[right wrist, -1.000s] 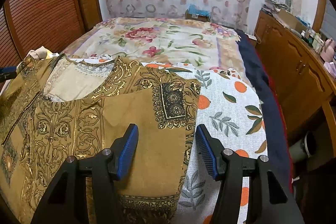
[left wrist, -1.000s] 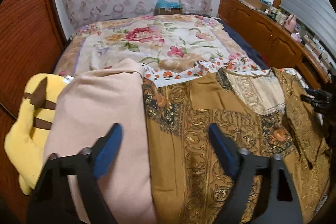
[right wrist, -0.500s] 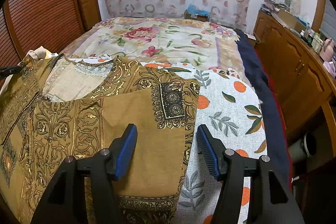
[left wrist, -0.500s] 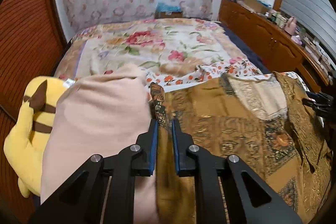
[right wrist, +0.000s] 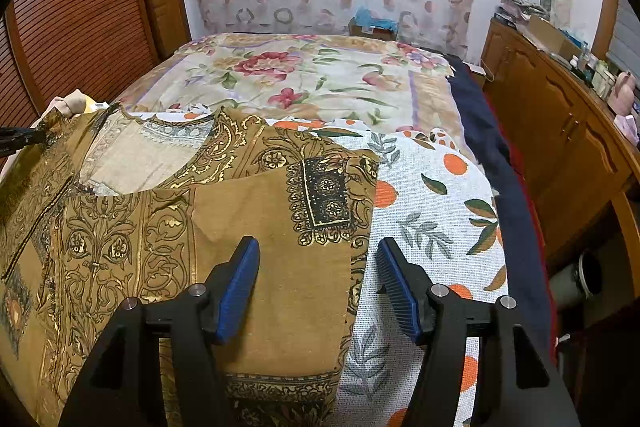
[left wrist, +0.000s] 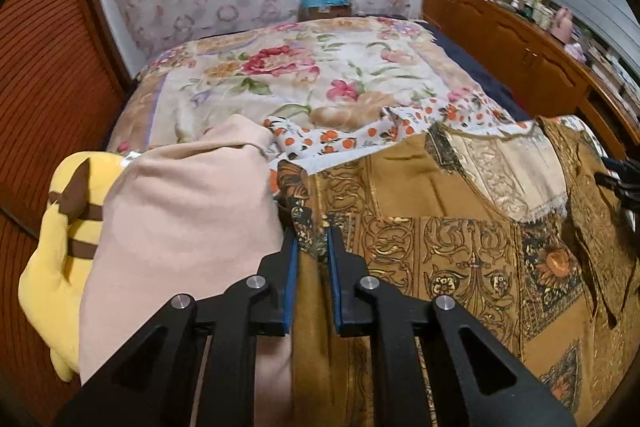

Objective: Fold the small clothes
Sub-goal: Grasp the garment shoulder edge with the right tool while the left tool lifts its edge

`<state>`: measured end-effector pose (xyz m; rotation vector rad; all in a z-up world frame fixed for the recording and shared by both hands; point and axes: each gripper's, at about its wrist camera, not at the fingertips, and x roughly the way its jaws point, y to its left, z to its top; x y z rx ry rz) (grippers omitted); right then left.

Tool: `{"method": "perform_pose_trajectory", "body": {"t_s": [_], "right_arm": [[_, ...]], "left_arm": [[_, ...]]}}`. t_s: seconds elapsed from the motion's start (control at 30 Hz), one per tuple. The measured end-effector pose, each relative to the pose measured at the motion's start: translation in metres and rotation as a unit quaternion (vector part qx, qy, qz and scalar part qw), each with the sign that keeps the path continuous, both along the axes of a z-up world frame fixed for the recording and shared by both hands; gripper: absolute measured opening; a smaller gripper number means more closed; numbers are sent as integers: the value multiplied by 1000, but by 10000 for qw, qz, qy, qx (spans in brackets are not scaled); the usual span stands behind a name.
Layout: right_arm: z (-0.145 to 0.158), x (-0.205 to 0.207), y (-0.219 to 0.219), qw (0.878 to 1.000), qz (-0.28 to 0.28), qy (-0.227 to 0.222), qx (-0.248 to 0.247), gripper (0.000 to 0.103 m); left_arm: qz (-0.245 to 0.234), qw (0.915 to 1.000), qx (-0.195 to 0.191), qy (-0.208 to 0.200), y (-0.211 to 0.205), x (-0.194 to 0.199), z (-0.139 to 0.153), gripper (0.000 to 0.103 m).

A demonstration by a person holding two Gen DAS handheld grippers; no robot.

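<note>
Step in hand: I pinch edge of mustard shirt (left wrist: 460, 247), spread centre frame on bed (left wrist: 320, 75), with left tongs (left wrist: 312, 251) clenched. Right tongs (right wrist: 318, 259) released, straddling opposite edge, jaws opening. Next: clamp right, lift both for fold.

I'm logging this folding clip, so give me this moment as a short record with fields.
garment: brown patterned top, spread flat on the bed
underlay: white cloth with orange print
left gripper: shut on the top's left edge
right gripper: open, its fingers either side of the top's right edge, not pressing it
beside the top: pink cloth, yellow plush toy
fold: not yet made
</note>
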<state>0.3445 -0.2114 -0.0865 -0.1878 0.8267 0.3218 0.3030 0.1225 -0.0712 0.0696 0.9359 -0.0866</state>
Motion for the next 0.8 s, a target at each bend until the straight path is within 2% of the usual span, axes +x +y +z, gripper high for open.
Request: {"method": "perform_pose_trajectory", "body": {"t_s": [0.17,0.37,0.5,0.57,0.6,0.63,0.67,0.73,0.8], "right_arm": [[1,6,-1,9999,102,89,2,63],[2,23,-7,9999,-74,142,17,63],[3,31,0,9998,-86,188,-18,61],[3,31,6,9998,38,188,-33,44],[4,32,10,9998,89,198,-46,41],[5,31,12,9997,104,180,-110,28],[7,29,13,9997,124,177,-119,6],[12,26,9,9997,129,177,66,5],[23,17,2,9998,67,-24,201,4]], "left_arm": [[-75,9997,-109,-191,3,-5,5,5],[-148,9966,-310,-746,-1,-28,39,4],[-216,9944,-427,-946,-6,-42,52,4],[-254,9933,-496,-1008,-8,-48,57,4],[-272,9928,-527,-1045,-9,-53,60,3],[-277,9922,-548,-1087,-10,-57,62,3],[-281,9915,-573,-1136,-11,-61,65,3],[-281,9897,-600,-1269,-12,-75,71,3],[-260,9884,-626,-1358,-10,-86,75,3]]}}
